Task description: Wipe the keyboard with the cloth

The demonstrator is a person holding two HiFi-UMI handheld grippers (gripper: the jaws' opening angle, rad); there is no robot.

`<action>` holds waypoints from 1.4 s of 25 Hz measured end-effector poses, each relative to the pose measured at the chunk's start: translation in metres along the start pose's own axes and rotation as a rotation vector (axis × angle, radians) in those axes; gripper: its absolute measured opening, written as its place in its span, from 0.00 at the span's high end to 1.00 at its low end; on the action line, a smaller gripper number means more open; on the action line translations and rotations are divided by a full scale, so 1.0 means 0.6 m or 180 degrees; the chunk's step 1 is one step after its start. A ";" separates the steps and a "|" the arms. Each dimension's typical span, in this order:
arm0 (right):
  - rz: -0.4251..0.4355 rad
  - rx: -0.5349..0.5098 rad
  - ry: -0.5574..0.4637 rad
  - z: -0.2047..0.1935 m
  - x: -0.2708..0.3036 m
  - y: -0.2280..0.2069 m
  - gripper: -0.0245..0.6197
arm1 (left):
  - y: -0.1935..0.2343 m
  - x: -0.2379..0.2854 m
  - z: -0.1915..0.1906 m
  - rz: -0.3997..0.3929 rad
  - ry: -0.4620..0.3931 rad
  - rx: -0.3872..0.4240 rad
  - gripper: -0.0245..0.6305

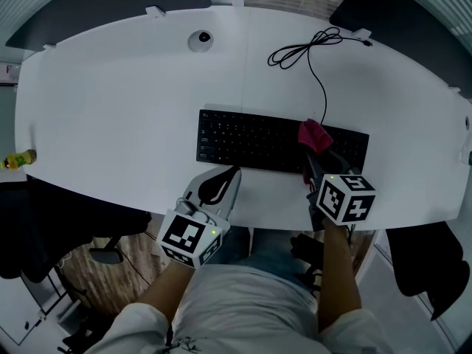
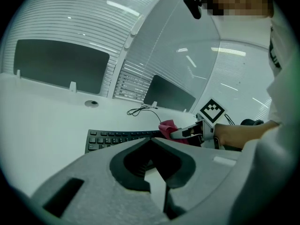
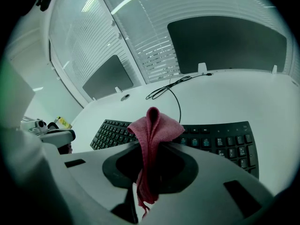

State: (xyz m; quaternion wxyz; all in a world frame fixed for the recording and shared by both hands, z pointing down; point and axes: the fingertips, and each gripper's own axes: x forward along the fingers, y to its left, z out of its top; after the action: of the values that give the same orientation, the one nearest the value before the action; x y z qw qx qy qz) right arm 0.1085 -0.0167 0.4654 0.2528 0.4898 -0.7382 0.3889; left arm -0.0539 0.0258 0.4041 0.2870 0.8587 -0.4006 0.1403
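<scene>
Our right gripper [image 1: 310, 168] has its jaws pinching the pink cloth [image 1: 314, 134] over the right part of the keyboard [image 1: 251, 142], near the counter's [image 1: 110, 109] front edge. Our left gripper [image 1: 233, 174] sits at that edge, jaws pressed together on nothing.

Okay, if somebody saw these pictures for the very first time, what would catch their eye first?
The pink cloth stands out most, pinched in the right tool and bunched over the right part of the black keyboard. That keyboard is the one dark block on a broad white desk, with a black cable coiled beyond it. The left tool sits shut and empty near the desk's front edge.
</scene>
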 end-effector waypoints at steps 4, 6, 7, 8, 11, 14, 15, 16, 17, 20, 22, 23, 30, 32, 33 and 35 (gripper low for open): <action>0.0101 -0.0057 0.0036 0.002 0.018 0.040 0.85 | 0.017 -0.015 0.003 0.0044 -0.0032 -0.0027 0.95; 0.0160 -0.0085 0.0055 0.002 0.027 0.062 0.85 | 0.027 -0.023 0.004 0.0070 -0.0052 -0.0039 0.95; 0.0190 -0.0098 0.0066 0.002 0.032 0.072 0.85 | 0.032 -0.026 0.004 0.0086 -0.0060 -0.0047 0.95; 0.0217 -0.0113 0.0078 0.001 0.037 0.082 0.85 | 0.038 -0.030 0.003 0.0102 -0.0066 -0.0055 0.95; 0.0276 -0.0165 0.0112 -0.001 0.049 0.106 0.85 | 0.054 -0.042 0.001 0.0151 -0.0080 -0.0075 0.95; 0.0317 -0.0205 0.0136 0.000 0.059 0.126 0.85 | 0.066 -0.054 0.001 0.0194 -0.0100 -0.0095 0.95; 0.0330 -0.0212 0.0140 0.000 0.061 0.132 0.85 | 0.070 -0.059 0.002 0.0205 -0.0108 -0.0104 0.95; 0.0344 -0.0218 0.0143 0.001 0.065 0.139 0.85 | 0.074 -0.063 0.002 0.0217 -0.0116 -0.0111 0.95; 0.0362 -0.0223 0.0145 0.002 0.068 0.146 0.85 | 0.079 -0.067 0.002 0.0230 -0.0124 -0.0118 0.95; 0.0420 -0.0260 0.0162 0.005 0.080 0.168 0.85 | 0.091 -0.077 -0.001 0.0274 -0.0141 -0.0143 0.95; 0.0454 -0.0284 0.0180 0.005 0.087 0.181 0.85 | 0.099 -0.084 -0.003 0.0302 -0.0146 -0.0159 0.95; 0.0468 -0.0293 0.0186 0.006 0.090 0.187 0.85 | 0.103 -0.088 -0.004 0.0317 -0.0149 -0.0163 0.95; 0.0568 -0.0386 0.0225 0.010 0.112 0.228 0.85 | 0.130 -0.110 -0.004 0.0424 -0.0191 -0.0191 0.95; 0.0593 -0.0399 0.0233 0.011 0.117 0.237 0.85 | 0.135 -0.114 -0.006 0.0445 -0.0190 -0.0200 0.95; 0.0607 -0.0411 0.0241 0.011 0.119 0.242 0.85 | 0.137 -0.116 -0.006 0.0457 -0.0191 -0.0206 0.95; 0.0636 -0.0437 0.0253 0.011 0.124 0.252 0.85 | 0.141 -0.121 -0.006 0.0477 -0.0200 -0.0219 0.95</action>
State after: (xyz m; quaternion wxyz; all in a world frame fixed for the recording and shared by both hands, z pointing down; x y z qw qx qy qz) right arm -0.0596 -0.0283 0.4684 0.2748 0.3796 -0.7976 0.3798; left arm -0.1655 0.0283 0.4050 0.2924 0.8199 -0.4772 0.1205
